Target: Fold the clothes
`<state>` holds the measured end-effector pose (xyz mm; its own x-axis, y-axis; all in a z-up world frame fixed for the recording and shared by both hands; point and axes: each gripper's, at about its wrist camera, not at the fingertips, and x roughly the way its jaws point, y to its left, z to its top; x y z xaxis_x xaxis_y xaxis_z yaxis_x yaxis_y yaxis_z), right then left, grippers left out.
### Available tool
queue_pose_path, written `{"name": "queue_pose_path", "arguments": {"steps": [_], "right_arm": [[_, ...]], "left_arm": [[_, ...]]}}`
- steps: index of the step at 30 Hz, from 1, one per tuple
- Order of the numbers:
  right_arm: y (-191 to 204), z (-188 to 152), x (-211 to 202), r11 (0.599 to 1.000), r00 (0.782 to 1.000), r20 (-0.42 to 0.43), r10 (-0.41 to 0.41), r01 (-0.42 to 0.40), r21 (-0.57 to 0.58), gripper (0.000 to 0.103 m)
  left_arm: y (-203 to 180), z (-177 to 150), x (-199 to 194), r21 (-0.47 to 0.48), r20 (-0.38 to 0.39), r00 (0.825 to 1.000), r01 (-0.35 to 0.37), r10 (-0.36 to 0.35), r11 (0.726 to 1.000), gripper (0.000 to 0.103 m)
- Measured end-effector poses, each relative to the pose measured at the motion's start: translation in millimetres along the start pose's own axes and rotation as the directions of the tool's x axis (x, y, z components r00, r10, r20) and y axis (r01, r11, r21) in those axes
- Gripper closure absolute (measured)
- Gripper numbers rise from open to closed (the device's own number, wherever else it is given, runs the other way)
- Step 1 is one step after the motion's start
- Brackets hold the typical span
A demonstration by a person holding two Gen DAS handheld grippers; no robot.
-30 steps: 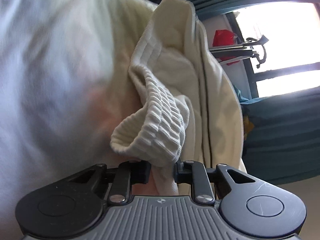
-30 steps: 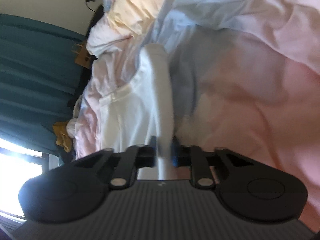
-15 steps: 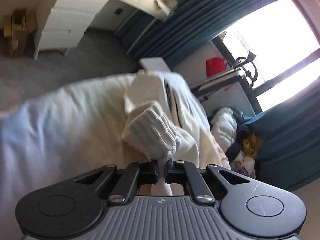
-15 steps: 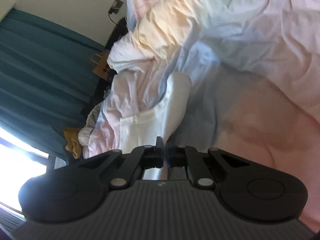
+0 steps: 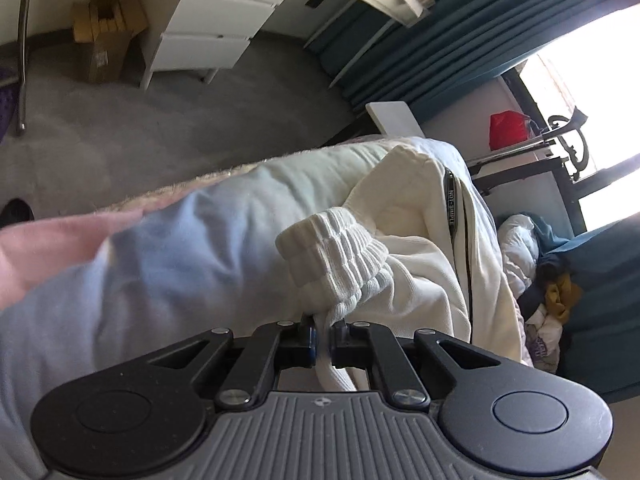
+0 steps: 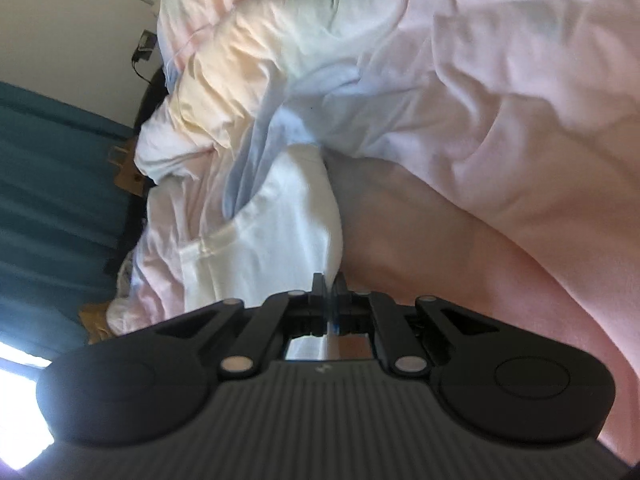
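- Lettering runs along a dark strip (image 5: pixel 452 208) sewn beside the seam of the cream-white cotton garment (image 5: pixel 416 216); it seems to read "NOT SIMPLE", though the small print is hard to make out.
- That garment lies on a pastel pink, blue and yellow bed cover (image 5: pixel 168 248), stretched lengthways away from the left gripper (image 5: pixel 323 336), its far end near the bed's edge.
- Its ribbed knit cuff (image 5: pixel 336 256) bunches up just ahead of the left gripper, whose jaws are clenched on the fabric just below the cuff.
- From the right wrist view, the same white cloth (image 6: pixel 276 236) runs up and away from the right gripper (image 6: pixel 330 286), its far tip tucked under a crumpled fold of the cover (image 6: pixel 460 80).
- The right gripper's jaws are pinched tight on the garment's near edge, a thin sliver of cloth showing between them.
- Off the bed stand white drawers (image 5: pixel 212 32) and a brown cardboard box (image 5: pixel 106 36) on grey carpet (image 5: pixel 168 120).
- Teal curtains (image 5: pixel 452 28) hang by a bright window, with a red bag (image 5: pixel 508 130) below it.
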<state>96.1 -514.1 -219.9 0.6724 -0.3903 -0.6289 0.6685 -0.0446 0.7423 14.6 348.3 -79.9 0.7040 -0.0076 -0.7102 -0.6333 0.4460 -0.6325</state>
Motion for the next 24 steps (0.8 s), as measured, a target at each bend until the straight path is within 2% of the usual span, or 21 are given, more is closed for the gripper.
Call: {"name": "queue_pose_path", "arguments": {"steps": [3, 6, 12, 16, 18, 20, 22, 24], "right_arm": [[0.4, 0.7, -4.8, 0.998, 0.998, 0.007, 0.059, -0.059, 0.006, 0.097], [2.4, -1.3, -7.0, 0.997, 0.997, 0.000, 0.074, -0.074, -0.007, 0.097], [-11.5, 3.4, -3.6, 0.996, 0.997, -0.051, 0.059, -0.055, 0.072, 0.094], [-13.3, 7.4, -9.0, 0.995, 0.998, -0.033, 0.046, -0.043, 0.089, 0.089], [-14.1, 8.8, -13.1, 0.994, 0.999, 0.004, 0.036, -0.036, 0.100, 0.077], [-14.8, 11.6, -15.0, 0.992, 0.998, 0.039, 0.045, -0.049, 0.119, 0.053], [-14.1, 17.2, -11.8, 0.990, 0.996, 0.062, 0.060, -0.067, 0.124, 0.050], [-8.5, 26.5, 0.8, 0.992, 0.995, 0.057, 0.083, -0.088, 0.089, 0.050]], "left_arm": [[6.8, -0.6, -0.2, -0.038, -0.038, 0.999, 0.021, -0.023, 0.999, 0.095], [9.3, -2.5, -2.3, -0.038, -0.059, 0.997, 0.044, -0.046, 0.998, 0.093], [15.6, -12.5, -19.0, -0.053, -0.095, 0.990, 0.103, -0.107, 0.993, 0.073], [1.8, -20.3, -40.9, 0.056, -0.073, 0.993, 0.098, -0.093, 0.994, 0.060], [-12.0, -29.1, -50.1, 0.133, -0.045, 0.994, 0.104, -0.098, 0.986, 0.056], [-25.9, -38.0, -59.2, 0.210, -0.017, 0.994, 0.107, -0.105, 0.972, 0.052], [-42.8, -48.3, -60.3, 0.281, -0.010, 0.993, 0.115, -0.117, 0.953, 0.051], [-62.7, -61.3, -58.8, 0.364, -0.018, 0.991, 0.131, -0.134, 0.922, 0.050]]}}
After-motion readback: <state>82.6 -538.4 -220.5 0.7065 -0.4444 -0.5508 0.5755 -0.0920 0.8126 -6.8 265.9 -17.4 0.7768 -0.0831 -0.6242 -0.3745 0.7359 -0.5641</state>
